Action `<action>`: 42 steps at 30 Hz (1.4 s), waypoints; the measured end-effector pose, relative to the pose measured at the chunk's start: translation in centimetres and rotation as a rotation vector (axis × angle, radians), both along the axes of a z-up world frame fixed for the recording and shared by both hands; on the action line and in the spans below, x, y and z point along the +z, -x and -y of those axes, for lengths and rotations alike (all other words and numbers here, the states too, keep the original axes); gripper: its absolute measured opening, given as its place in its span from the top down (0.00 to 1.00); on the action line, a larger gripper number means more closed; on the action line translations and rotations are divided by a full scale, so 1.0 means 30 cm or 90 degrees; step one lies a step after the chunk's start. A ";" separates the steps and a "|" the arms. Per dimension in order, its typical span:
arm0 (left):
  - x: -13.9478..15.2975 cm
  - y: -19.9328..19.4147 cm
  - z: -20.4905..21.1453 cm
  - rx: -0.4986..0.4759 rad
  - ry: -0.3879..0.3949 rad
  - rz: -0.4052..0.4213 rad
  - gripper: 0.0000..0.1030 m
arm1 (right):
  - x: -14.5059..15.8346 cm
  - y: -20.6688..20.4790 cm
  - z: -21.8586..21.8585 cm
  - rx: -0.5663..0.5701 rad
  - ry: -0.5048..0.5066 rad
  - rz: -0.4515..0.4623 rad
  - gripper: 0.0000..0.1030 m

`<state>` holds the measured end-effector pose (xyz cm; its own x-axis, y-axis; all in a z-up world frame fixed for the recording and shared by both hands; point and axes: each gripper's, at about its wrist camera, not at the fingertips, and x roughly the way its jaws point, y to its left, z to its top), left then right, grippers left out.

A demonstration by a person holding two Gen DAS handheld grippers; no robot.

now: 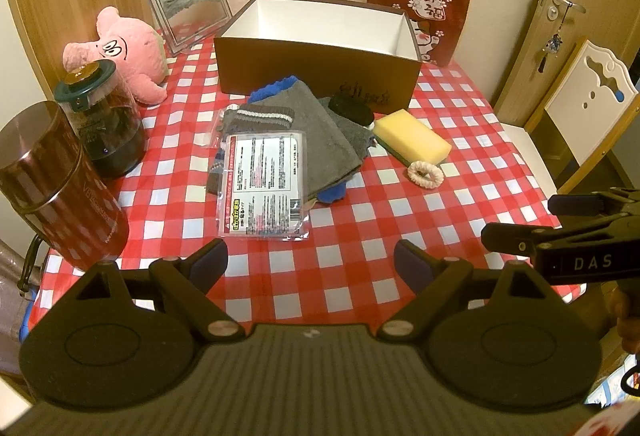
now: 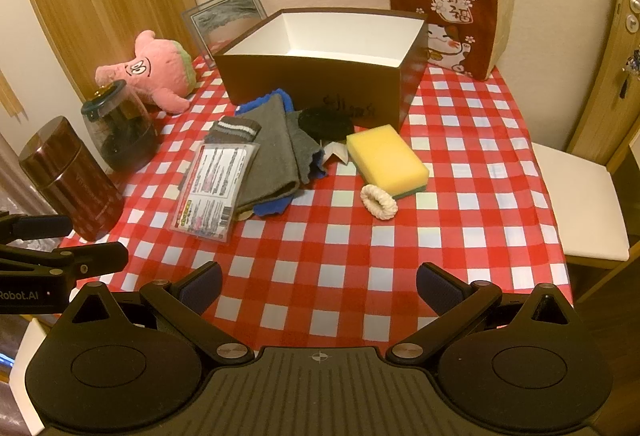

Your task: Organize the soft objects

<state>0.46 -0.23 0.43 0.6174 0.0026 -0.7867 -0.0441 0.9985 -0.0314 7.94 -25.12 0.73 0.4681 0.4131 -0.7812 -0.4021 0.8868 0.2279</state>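
Left wrist view: the left gripper (image 1: 311, 256) hangs over the near edge of the surface (image 1: 360, 236), its jaws spread wide with nothing between them. At the right edge the right gripper (image 1: 516, 222) shows side-on, jaws apart and empty. Mid-surface lies a heap of soft things: a grey towel (image 1: 316, 132) over a blue cloth (image 1: 332, 192), a striped sock (image 1: 260, 116) and a flat packet (image 1: 264, 184) at its near side. A yellow sponge (image 1: 412, 136) lies just right of the heap, a cream hair tie (image 1: 426, 174) touching its near edge. Behind the heap stands an open brown box (image 1: 316, 70), empty inside. A pink plush (image 1: 124, 52) lies to the left, a red cushion (image 1: 420, 4) leans on the wall, and two jars (image 1: 100, 116) stand on the left.

Right wrist view: the right gripper (image 2: 319, 286) hovers over the near checked cloth, jaws wide and empty. The left gripper (image 2: 80, 240) enters at left, likewise parted. The towel (image 2: 272, 148), packet (image 2: 212, 188), sponge (image 2: 386, 156) and hair tie (image 2: 379, 202) lie before the box (image 2: 316, 84); a black round thing (image 2: 326, 122) lies against the box front.
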 end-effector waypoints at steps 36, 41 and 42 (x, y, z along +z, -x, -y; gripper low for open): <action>0.005 -0.023 -0.005 0.002 0.001 -0.002 0.13 | -0.032 -0.043 -0.023 0.001 0.000 -0.005 0.00; -0.056 -0.071 -0.021 0.006 0.003 -0.005 0.13 | -0.072 -0.081 -0.028 0.003 0.000 -0.006 0.00; -0.056 -0.071 -0.021 0.006 0.003 -0.006 0.13 | -0.071 -0.082 -0.028 0.003 -0.001 -0.006 0.00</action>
<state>2.60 0.42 -1.25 0.6104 0.0049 -0.7921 -0.0540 0.9979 -0.0355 10.39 -24.27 -1.39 0.4584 0.4170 -0.7848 -0.4046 0.8842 0.2335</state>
